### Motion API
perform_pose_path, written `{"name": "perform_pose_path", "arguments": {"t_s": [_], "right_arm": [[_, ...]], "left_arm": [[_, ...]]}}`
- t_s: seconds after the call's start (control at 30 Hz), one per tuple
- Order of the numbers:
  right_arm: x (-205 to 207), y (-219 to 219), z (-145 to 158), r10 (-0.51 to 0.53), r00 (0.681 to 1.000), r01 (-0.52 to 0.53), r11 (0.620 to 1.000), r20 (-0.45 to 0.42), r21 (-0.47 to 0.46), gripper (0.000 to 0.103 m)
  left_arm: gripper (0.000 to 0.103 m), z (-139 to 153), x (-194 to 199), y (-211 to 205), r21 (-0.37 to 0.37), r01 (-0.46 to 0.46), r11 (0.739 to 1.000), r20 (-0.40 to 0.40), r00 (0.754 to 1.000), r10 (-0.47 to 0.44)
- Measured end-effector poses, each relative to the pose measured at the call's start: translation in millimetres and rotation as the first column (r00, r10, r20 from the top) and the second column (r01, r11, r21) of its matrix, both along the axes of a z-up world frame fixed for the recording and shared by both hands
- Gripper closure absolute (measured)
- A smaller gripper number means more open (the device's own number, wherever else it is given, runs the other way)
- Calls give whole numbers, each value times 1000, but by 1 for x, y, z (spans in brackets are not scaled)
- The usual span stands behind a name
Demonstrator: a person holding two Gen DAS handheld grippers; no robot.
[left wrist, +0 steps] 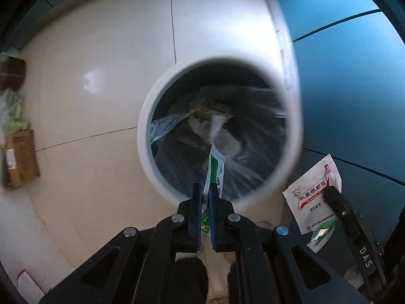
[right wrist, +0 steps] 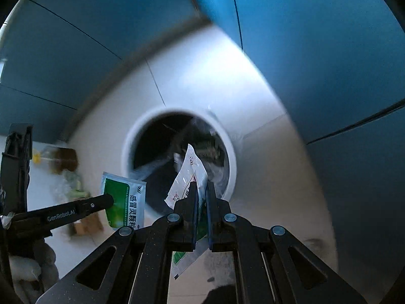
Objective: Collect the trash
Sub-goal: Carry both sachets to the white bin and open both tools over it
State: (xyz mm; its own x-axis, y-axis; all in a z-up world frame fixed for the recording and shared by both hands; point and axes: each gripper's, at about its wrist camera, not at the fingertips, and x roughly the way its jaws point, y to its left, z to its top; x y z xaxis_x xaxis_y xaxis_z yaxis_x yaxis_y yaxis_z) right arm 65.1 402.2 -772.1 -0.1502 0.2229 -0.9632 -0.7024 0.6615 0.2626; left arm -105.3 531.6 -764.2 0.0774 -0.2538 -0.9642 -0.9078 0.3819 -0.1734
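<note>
A white round trash bin with a clear liner and trash inside stands on the pale floor below both grippers; it also shows in the right wrist view. My left gripper is shut on a green and white sachet, held over the bin's near rim. The same green sachet shows in the right wrist view. My right gripper is shut on a white and red sachet, held above the bin's near edge. That sachet shows at the right in the left wrist view.
Blue cabinet panels stand close beside the bin. Cardboard boxes and green packaging lie on the floor at the left. The floor is pale tile.
</note>
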Motion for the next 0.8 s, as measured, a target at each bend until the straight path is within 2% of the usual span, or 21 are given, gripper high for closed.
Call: {"name": "perform_pose_path", "arguments": {"t_s": [0.13,0.23,0.27,0.3,0.33,0.37,0.4,0.5,0.6,0.63,0.67,0.8], "right_arm": [[-10,13,-46,47,999,-47,999,8,-22,97],[-12,23,-65,68,998,-67,996,7,-61,95],[-11,23,-67,68,998,-67,995,15,-70,88],[-11,23,-66,66,998,-65,996,7,-67,83],[-10,22,-64,65,998,-64,995,11,-71,71],[-12,22,-60,70,997,-66,994,38,-86,59],[-10,21,-61,70,997,-67,994,45,-84,55],[-6,22,-53,93,993,-85,991,72,-104,46],[-12,23,-43,136,983,-120,984,124,-131,18],[-13,22,-42,149,980,-131,982,135,-138,5],[-16,21,-36,164,975,-142,979,149,-146,0],[-24,16,-14,193,967,-169,974,164,-149,0]], "left_arm": [[98,-49,-7,7,-36,-9,999,3,1000,9],[95,-55,-11,11,-49,-39,998,3,999,39],[91,-54,-13,12,-43,-47,998,-1,999,47],[81,-52,-17,12,-32,-53,998,2,999,53],[71,-47,-15,11,-24,-52,998,-2,999,52],[36,-44,-17,11,-13,-49,999,-14,999,49],[15,-39,-19,10,3,-46,999,-21,999,46],[14,-27,-23,9,72,-24,997,-38,999,27],[3,-7,-26,4,156,16,988,-71,997,-5],[3,3,-29,1,196,35,980,-91,996,-18],[3,10,-31,-1,225,47,973,-102,994,-25],[3,43,-37,-12,309,78,948,-140,990,-36]]}}
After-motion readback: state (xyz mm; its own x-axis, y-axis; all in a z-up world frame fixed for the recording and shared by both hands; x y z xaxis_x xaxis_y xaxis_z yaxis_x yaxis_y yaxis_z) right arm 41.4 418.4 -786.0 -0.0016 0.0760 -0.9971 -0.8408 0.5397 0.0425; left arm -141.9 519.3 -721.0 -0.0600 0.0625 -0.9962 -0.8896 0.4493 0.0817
